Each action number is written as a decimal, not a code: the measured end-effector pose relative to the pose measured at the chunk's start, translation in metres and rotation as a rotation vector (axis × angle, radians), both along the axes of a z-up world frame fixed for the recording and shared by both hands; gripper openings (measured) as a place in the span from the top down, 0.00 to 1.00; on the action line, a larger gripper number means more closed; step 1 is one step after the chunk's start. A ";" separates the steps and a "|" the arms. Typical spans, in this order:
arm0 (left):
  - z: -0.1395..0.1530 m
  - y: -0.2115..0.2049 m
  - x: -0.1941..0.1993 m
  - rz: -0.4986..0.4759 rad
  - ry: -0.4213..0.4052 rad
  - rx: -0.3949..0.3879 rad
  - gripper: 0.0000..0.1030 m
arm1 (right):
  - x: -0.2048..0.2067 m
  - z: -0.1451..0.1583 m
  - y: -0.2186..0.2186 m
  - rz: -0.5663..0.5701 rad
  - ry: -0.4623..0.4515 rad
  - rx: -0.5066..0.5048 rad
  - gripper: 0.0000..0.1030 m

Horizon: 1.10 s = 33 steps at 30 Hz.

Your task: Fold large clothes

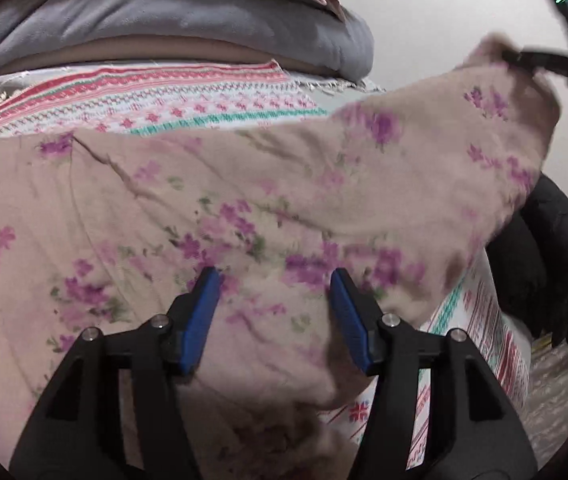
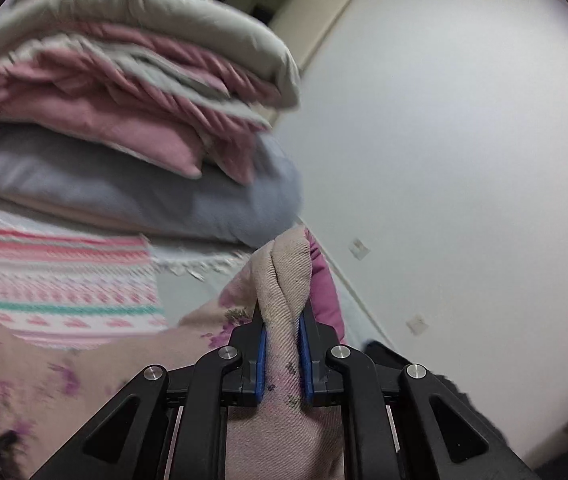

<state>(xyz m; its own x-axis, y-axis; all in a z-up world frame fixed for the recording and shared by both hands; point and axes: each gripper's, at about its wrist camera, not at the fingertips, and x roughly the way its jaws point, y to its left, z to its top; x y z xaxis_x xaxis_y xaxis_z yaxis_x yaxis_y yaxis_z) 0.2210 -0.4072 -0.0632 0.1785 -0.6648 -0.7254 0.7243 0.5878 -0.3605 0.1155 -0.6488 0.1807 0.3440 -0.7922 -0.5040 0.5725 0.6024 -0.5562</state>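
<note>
The floral garment (image 1: 243, 200) filled the middle of the left wrist frame, spread over a patterned bedspread (image 1: 143, 100). The left gripper (image 1: 275, 288) stood wide above it. The right gripper (image 2: 284, 320) pinched its bunched corner, lifted at upper right.

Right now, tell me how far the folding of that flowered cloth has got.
Done: nothing looks folded yet; the flowered cloth lies rumpled over the striped cover. In hand: the right gripper pinches one corner, raised; the left gripper hangs open above the cloth, gripping nothing. Left: carry the corner across, flatten, fold again.
</note>
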 end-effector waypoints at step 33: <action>0.004 0.018 -0.025 -0.091 -0.076 -0.119 0.40 | -0.196 -0.160 -0.004 -0.220 -0.519 0.683 0.19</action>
